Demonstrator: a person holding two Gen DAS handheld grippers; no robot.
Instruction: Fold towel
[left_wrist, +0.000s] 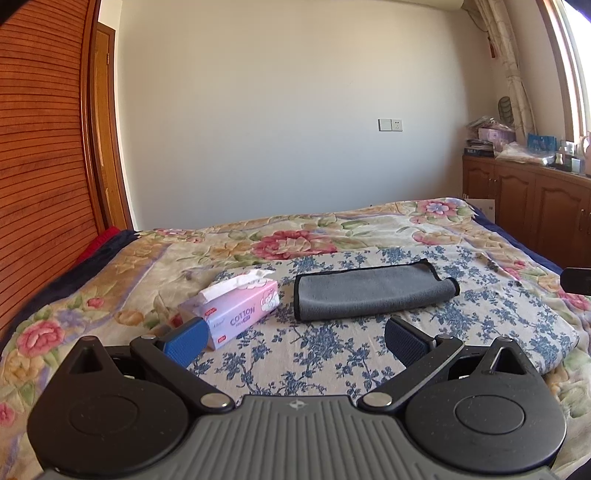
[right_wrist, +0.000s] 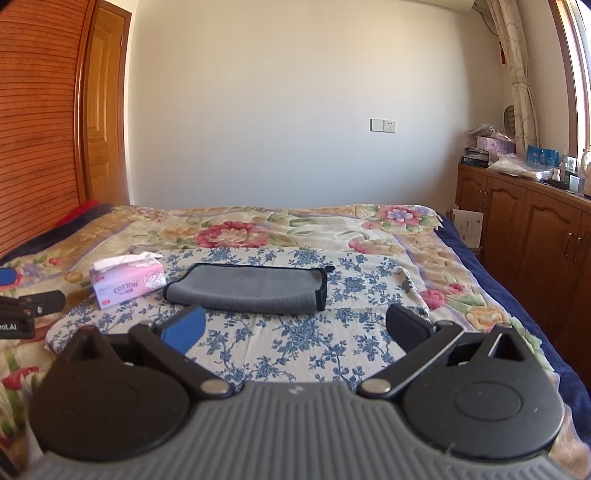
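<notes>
A grey towel (left_wrist: 373, 290) with black trim lies folded into a long strip on a blue-flowered cloth (left_wrist: 295, 354) on the bed. It also shows in the right wrist view (right_wrist: 251, 288). My left gripper (left_wrist: 295, 338) is open and empty, held above the cloth just short of the towel's near edge. My right gripper (right_wrist: 295, 330) is open and empty, also just short of the towel. The left gripper's side (right_wrist: 22, 310) shows at the left edge of the right wrist view.
A pink tissue box (left_wrist: 236, 310) stands left of the towel, close to my left fingertip; it also shows in the right wrist view (right_wrist: 127, 282). The bed has a floral cover (left_wrist: 295, 236). A wooden wardrobe (left_wrist: 40, 147) is left, wooden cabinets (right_wrist: 524, 229) right.
</notes>
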